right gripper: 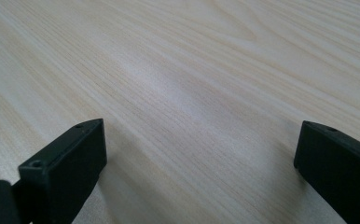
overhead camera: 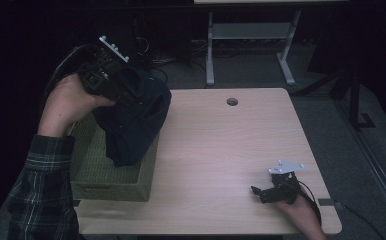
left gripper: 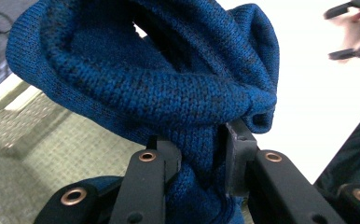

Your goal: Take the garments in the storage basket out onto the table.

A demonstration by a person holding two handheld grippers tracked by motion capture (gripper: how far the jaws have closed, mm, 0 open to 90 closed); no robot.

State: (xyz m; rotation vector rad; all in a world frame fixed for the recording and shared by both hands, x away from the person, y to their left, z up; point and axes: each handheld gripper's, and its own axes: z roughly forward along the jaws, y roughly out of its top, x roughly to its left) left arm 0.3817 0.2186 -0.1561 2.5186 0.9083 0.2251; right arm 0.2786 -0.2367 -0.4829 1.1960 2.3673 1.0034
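Dim room beyond a light wood table (overhead camera: 221,145); grey floor and a white desk frame (overhead camera: 251,35) behind.

Left side of table: olive woven basket (overhead camera: 106,175), open top, standing at the table's left edge.

Blue knitted garment (overhead camera: 133,117): lifted above the basket, hanging in a loose bundle from the left gripper (overhead camera: 106,75), lower folds draped down toward the basket's interior. Whether the lowest fold touches the basket floor: not determinable.

Left gripper (left gripper: 201,158): jaws clamped on a gathered fold of the knit, cloth bunched between the pads and bulging above them in a thick roll. Grip appears secure, on a doubled layer.

Right gripper (overhead camera: 273,190): resting near the table's right front corner, well apart from the garment. Jaws spread wide, bare wood between them (right gripper: 197,154), nothing held.

Handling judgement:
- Soft, limp, light; no shape of its own, sags under own weight.
- Not fragile, not slippery; coarse knit gives good friction on the pads.
- Stretch likely under a single-point hold; snagging of loops on jaw edges possible.
- Best hold: a thick gathered fold or a ribbed hem, not a single layer.
- For spreading or folding, second hold by the right gripper on a far edge advisable.
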